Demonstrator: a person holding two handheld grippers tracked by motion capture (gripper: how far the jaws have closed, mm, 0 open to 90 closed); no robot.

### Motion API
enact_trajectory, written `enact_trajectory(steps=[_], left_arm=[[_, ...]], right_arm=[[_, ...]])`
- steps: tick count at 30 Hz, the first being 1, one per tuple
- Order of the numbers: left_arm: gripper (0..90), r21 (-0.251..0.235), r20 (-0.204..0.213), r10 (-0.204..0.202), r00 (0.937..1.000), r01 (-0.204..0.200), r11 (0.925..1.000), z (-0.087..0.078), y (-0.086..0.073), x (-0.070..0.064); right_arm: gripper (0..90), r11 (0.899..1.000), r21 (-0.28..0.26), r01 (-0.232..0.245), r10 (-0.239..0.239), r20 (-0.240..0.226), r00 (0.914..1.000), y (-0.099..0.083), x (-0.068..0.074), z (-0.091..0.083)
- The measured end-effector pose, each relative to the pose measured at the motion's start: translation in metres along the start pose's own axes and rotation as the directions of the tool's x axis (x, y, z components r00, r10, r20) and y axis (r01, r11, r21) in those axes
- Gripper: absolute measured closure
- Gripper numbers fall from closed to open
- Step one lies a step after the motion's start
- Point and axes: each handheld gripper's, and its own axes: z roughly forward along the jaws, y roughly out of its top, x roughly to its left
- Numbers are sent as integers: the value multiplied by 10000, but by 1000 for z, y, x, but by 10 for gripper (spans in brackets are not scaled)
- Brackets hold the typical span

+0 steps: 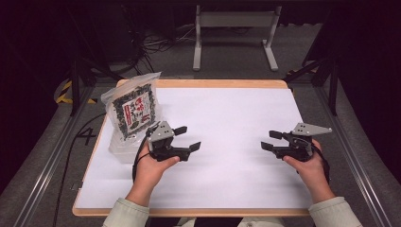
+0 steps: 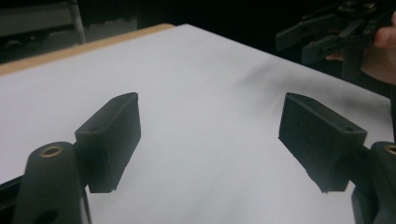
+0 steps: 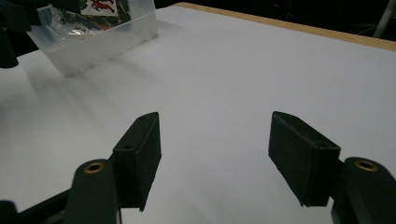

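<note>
Start position, nothing gripped yet. Left gripper (image 1: 187,138) held low over the white table sheet (image 1: 236,165), jaws spread wide, nothing between them; confirmed in the left gripper view, bare sheet between both pads (image 2: 112,140). Right gripper (image 1: 271,140) likewise spread wide and empty, pointing toward the table's middle; right gripper view shows bare sheet between its pads (image 3: 140,156)

Task thing: snack bag (image 1: 135,108), clear with a dark printed label, standing tilted in a clear plastic container (image 1: 124,146) at the table's left edge. Also seen at the top left of the right gripper view, container wall (image 3: 107,44) with the bag's lower label (image 3: 100,5) above it

Relation to tool: bag and container just beside the left gripper, on its outer left side and slightly farther up the table. Left jaws face right, away from the bag. Right gripper well apart from it, across the sheet. No contact between either gripper and bag or container, as far as visible

Judged step: approach not yet begun, both tools waiting open

Next move, judged: turn left gripper toward the bag, close on its upper edge. Film looks thin and slippery, so a grip on the sealed top likely safer. Container light, may slide or tip if the bag drags; right gripper possibly needed to steady it
</note>
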Motion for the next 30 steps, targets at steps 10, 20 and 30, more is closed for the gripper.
enact_trajectory(steps=[10,20,30], left_arm=[[212,523,-75,269,9996,-264,9983,18,-28,-4],[215,1562,252,427,9988,-462,9866,31,-38,-14],[213,1553,409,516,9978,-574,9862,34,-38,-18]], right_arm=[[344,9999,-31,-168,168,-54,9998,-17,-1,-4],[337,9993,196,-325,327,-82,9994,-31,0,2],[332,9995,203,-259,261,-75,9996,-31,1,3]])
